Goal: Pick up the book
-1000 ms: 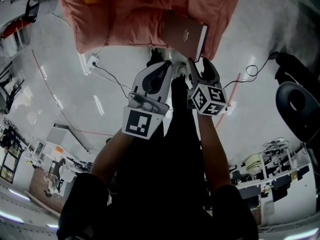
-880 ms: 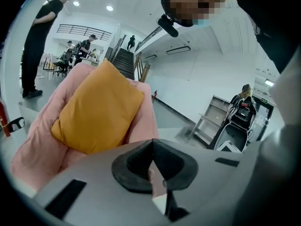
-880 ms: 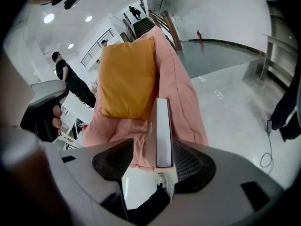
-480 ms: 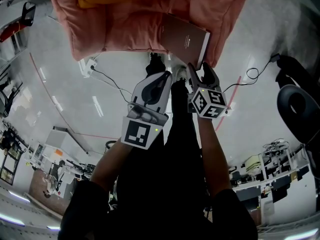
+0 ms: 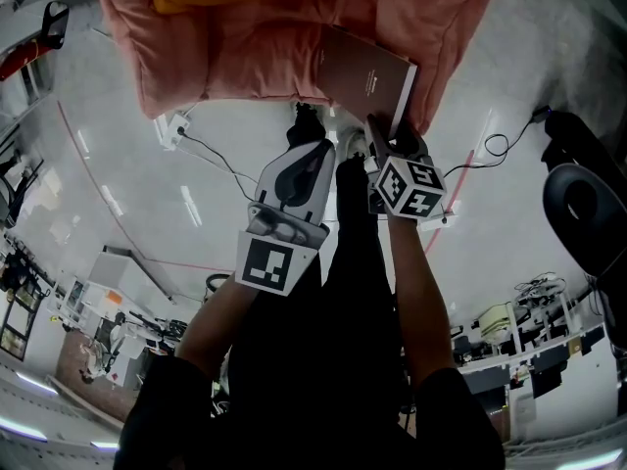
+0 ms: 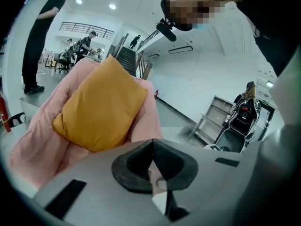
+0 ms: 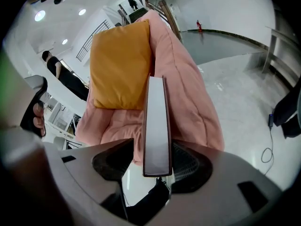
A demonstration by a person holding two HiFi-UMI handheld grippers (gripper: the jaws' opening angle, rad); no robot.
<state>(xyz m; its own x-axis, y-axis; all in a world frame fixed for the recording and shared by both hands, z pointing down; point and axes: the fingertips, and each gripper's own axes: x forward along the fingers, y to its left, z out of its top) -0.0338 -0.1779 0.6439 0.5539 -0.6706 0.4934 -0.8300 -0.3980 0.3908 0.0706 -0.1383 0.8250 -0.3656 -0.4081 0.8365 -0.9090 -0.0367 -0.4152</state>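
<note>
A brown book (image 5: 367, 74) with white page edges lies on the front right of a pink padded armchair (image 5: 245, 47), its near corner over the seat's edge. My right gripper (image 5: 392, 137) is at that corner. In the right gripper view the book (image 7: 156, 126) stands edge-on between the jaws of my right gripper (image 7: 153, 161). The right jaw is against it and a narrow gap shows at the left jaw, so this gripper is open. My left gripper (image 5: 312, 155) hangs lower and left, off the seat. Its pads meet at the tips in the left gripper view (image 6: 151, 147), holding nothing.
An orange pillow (image 7: 120, 65) leans on the armchair's back. A power strip (image 5: 176, 125) and cables (image 5: 220, 155) lie on the glossy floor under the seat. A black chair (image 5: 583, 204) stands to the right. People and a shelf unit (image 6: 214, 121) are far off.
My right gripper has moved up to the book, and its jaws now straddle the book's near corner. The left gripper has hardly moved.
</note>
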